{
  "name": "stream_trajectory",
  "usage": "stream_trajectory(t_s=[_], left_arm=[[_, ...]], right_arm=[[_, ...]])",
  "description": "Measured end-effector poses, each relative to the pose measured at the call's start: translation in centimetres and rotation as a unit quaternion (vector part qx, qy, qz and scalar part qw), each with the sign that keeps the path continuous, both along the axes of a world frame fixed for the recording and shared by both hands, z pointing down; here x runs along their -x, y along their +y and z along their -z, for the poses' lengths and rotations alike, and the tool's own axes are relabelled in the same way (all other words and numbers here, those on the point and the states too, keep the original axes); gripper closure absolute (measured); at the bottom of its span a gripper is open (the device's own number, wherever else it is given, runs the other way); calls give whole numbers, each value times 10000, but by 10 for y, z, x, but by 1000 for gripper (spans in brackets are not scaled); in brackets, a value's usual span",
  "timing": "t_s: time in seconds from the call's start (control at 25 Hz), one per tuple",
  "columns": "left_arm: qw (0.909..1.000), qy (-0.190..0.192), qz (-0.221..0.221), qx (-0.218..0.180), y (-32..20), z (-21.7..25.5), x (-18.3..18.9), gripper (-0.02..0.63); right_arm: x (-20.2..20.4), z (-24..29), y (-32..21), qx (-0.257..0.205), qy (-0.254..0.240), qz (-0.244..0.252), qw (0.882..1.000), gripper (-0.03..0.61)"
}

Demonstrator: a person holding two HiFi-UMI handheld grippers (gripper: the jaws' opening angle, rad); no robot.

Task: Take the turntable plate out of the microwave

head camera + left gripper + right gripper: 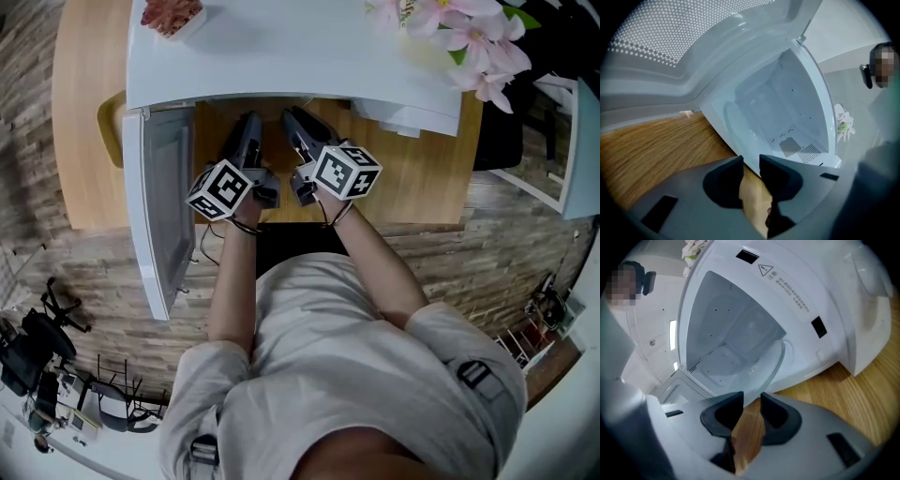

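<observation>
The white microwave stands on a wooden table, its door swung open to the left. The clear glass turntable plate lies on the cavity floor; its rim also shows in the left gripper view, turntable plate. My left gripper and right gripper sit side by side just in front of the opening, pointing in. The left gripper is open with only table wood showing between its jaws. The right gripper is open too, empty, a short way from the plate's near rim.
Pink flowers and a small dish of red pieces rest on top of the microwave. The open door bounds the left side of my left hand. A stand with dark gear stands on the floor at lower left.
</observation>
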State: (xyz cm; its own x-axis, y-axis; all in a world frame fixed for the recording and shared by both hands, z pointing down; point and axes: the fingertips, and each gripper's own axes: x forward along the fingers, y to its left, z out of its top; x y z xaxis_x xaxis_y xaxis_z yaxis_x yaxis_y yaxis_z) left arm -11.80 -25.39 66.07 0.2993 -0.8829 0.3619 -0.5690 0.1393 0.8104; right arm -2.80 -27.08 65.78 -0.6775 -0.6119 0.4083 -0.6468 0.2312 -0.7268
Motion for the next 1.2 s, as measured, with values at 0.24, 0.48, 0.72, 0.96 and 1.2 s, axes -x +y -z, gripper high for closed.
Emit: stream_trajectory(t_s=[0.24, 0.48, 0.72, 0.96, 1.2], left_arm=[[9999, -4, -115, 47, 22, -9, -6, 494], [9996, 128, 185, -193, 12, -7, 16, 403], [9993, 213, 262, -139, -8, -13, 26, 431], [9997, 62, 188, -173, 1, -4, 21, 495], [9997, 143, 155, -116, 20, -5, 16, 494]], right_arm=[[-6, -11, 21, 191, 25, 6, 9998, 462], [-15, -12, 8, 136, -121, -145, 9997, 383], [-19, -15, -9, 192, -161, -356, 9991, 425], [-26, -11, 0, 156, -86, -445, 9989, 457], [-31, -8, 17, 180, -20, -411, 9990, 457]])
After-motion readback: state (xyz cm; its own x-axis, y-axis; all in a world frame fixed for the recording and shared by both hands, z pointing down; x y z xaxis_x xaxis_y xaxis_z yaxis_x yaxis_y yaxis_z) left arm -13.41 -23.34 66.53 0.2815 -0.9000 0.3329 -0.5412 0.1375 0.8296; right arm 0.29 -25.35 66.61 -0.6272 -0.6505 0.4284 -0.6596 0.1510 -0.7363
